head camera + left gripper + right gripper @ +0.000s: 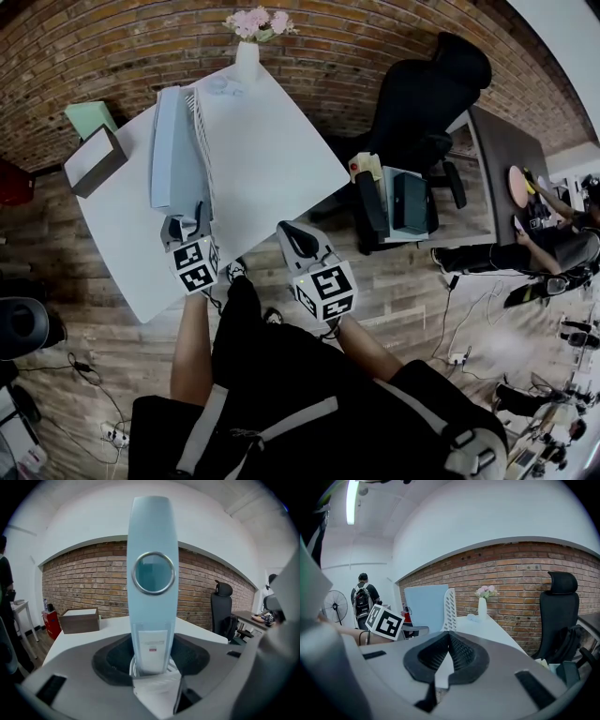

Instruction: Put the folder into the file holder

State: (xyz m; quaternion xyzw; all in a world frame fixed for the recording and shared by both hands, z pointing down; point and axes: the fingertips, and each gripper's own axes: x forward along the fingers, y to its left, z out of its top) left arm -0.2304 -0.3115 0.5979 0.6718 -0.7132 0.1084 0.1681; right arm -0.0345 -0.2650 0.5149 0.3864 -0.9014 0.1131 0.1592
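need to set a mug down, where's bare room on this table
Free: the broad white tabletop right of the file holder, back to the vase at the far corner. Crowded: the left side, where folder, holder and brown box stand, with the left gripper at the holder's near end.

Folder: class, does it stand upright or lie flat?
Upright. The folder shows its spine rising vertically, and it stands on edge beside the white file holder on the table.

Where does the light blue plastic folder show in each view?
Head view: light blue plastic folder, upper left, upright on the white table.
Left gripper view: folder dead centre, spine on.
Right gripper view: folder left of centre.
Shared landmark: red brick wall behind.
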